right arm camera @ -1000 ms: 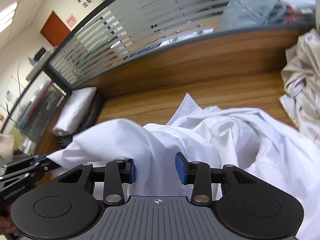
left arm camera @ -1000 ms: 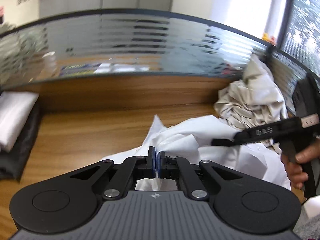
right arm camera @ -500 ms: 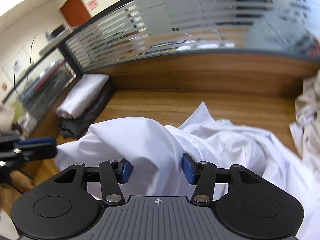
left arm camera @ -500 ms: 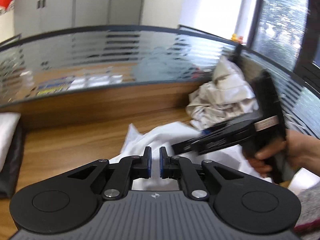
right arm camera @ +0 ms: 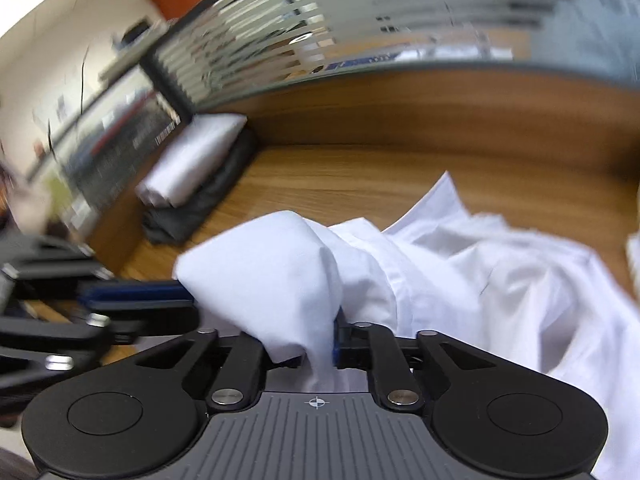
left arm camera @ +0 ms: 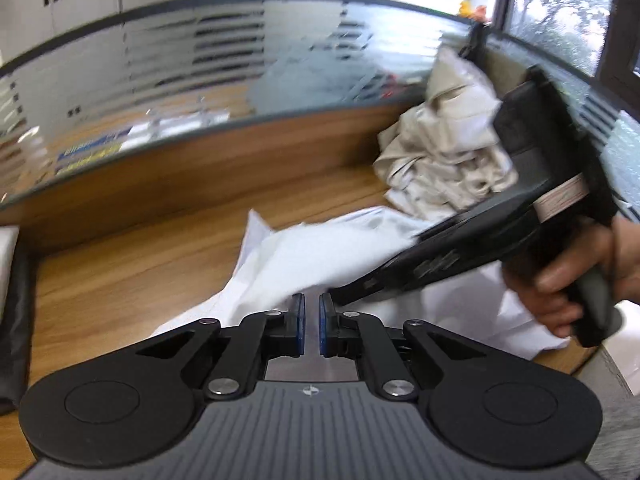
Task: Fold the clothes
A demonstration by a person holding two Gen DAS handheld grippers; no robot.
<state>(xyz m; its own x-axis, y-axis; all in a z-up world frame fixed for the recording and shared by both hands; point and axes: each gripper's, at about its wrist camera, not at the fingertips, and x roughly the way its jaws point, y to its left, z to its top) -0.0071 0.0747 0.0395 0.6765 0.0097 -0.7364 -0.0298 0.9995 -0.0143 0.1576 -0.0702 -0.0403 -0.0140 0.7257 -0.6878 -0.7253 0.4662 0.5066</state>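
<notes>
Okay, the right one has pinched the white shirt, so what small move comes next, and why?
Probably lift the right hand-held gripper slightly to raise the white shirt off the desk. Its jaws look closed on a bunched fold, the left hand-held gripper holds nothing with a narrow gap, and the shirt lies crumpled, so it needs spreading before folding.

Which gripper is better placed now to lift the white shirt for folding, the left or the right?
The right. The right gripper has its jaws closed on a bunch of the white shirt. The left gripper holds nothing; its jaws stand slightly apart.
</notes>
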